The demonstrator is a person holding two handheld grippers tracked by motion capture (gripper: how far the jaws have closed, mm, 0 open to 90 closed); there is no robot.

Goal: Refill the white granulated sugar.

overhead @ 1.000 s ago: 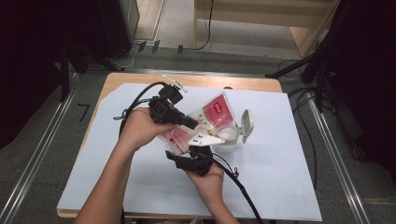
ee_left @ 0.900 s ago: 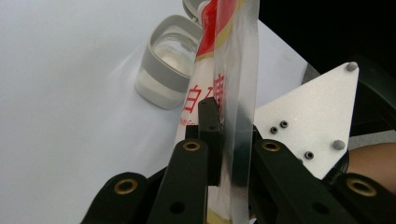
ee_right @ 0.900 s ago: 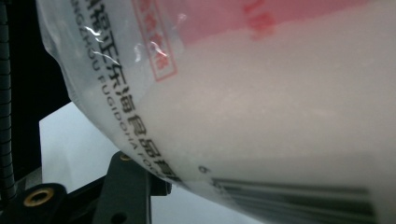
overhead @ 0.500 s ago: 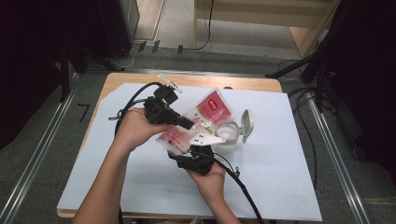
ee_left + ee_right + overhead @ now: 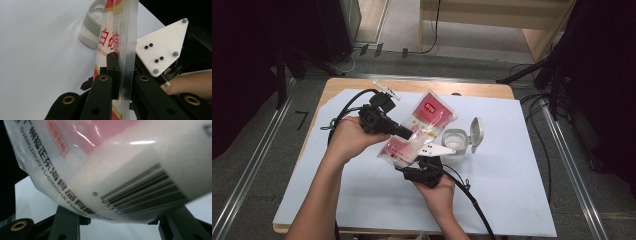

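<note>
A red-and-white plastic bag point(image 5: 428, 116) of white granules hangs tilted over the white sheet, held from both ends. My left gripper point(image 5: 404, 132) comes in from the left and is shut on the bag's clear sealed edge point(image 5: 125, 50). In the left gripper view the jaws pinch that flat strip point(image 5: 120, 65). My right gripper point(image 5: 421, 167), with its grey three-cornered plate point(image 5: 435, 150), holds the bag's lower, full end. In the right gripper view the bulging bag point(image 5: 120, 170), barcode side showing, sits between the two jaws and hides their tips.
A small white jar point(image 5: 456, 142) with its flip lid point(image 5: 475, 133) standing open sits just right of the bag, and it lies behind the bag point(image 5: 90, 30) in the left gripper view. The white sheet point(image 5: 522, 190) covers the wooden table. Black cables point(image 5: 347, 107) trail behind the left hand.
The left gripper and the bag's upper end have shifted slightly to the left. The right gripper has kept still under the bag.
</note>
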